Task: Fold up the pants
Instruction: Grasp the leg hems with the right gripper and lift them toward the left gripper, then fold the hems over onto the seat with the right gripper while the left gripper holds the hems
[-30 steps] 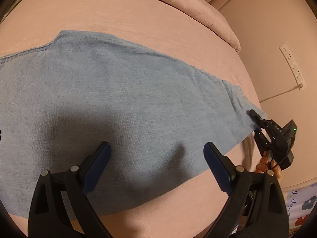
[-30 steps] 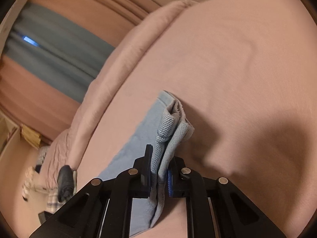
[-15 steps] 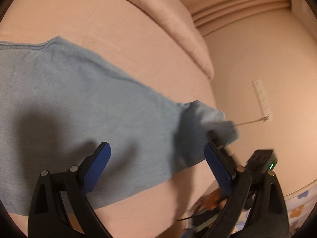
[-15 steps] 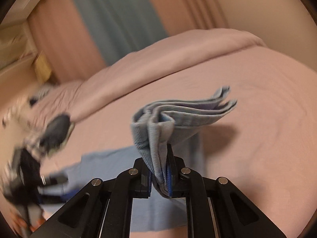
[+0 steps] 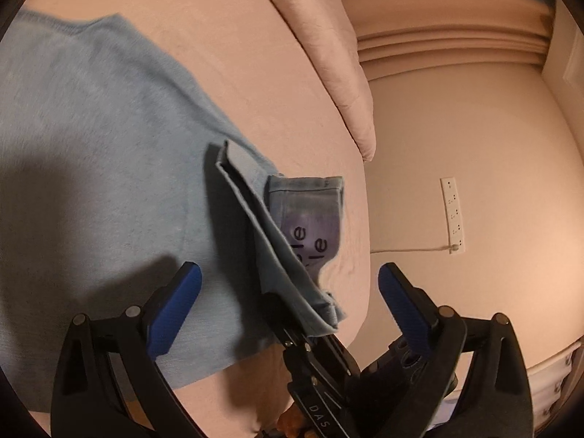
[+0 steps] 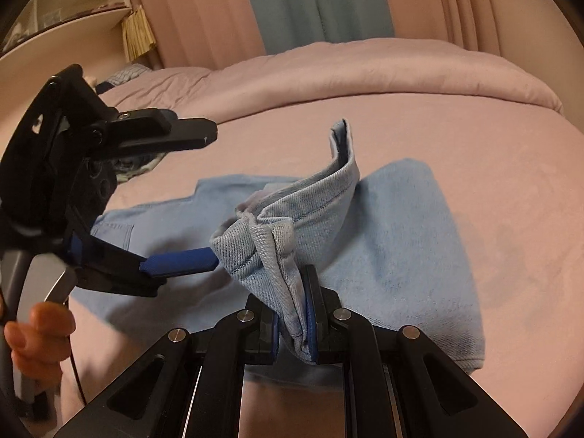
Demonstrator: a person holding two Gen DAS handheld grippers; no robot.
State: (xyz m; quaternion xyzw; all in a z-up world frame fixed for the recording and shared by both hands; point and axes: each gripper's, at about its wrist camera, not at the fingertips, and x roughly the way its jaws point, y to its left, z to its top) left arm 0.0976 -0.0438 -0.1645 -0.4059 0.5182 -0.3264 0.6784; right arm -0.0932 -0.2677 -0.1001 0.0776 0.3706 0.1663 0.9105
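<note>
Light blue denim pants (image 5: 91,146) lie flat on the pink bed sheet (image 5: 237,54). My right gripper (image 6: 295,314) is shut on the bunched leg hem (image 6: 292,219) and holds it lifted above the rest of the pants (image 6: 401,237). In the left wrist view the right gripper (image 5: 310,343) comes in from below with the hem (image 5: 277,241) raised; a purple printed label shows on its inner side. My left gripper (image 5: 288,292) is open, its blue pads either side of the lifted hem without touching. From the right wrist, the left gripper (image 6: 215,197) stands open just left of the hem.
A rolled pink duvet (image 6: 365,69) runs along the far side of the bed. The bed's edge drops off near the wall, which carries a white socket strip (image 5: 452,215). A hand (image 6: 33,335) holds the left gripper's handle. A shelf (image 6: 65,7) stands at the back left.
My right gripper has carried the hem off the sheet and across over the pants, rolling as it went, until it sits between the left gripper's fingers. The left gripper has turned but kept its place.
</note>
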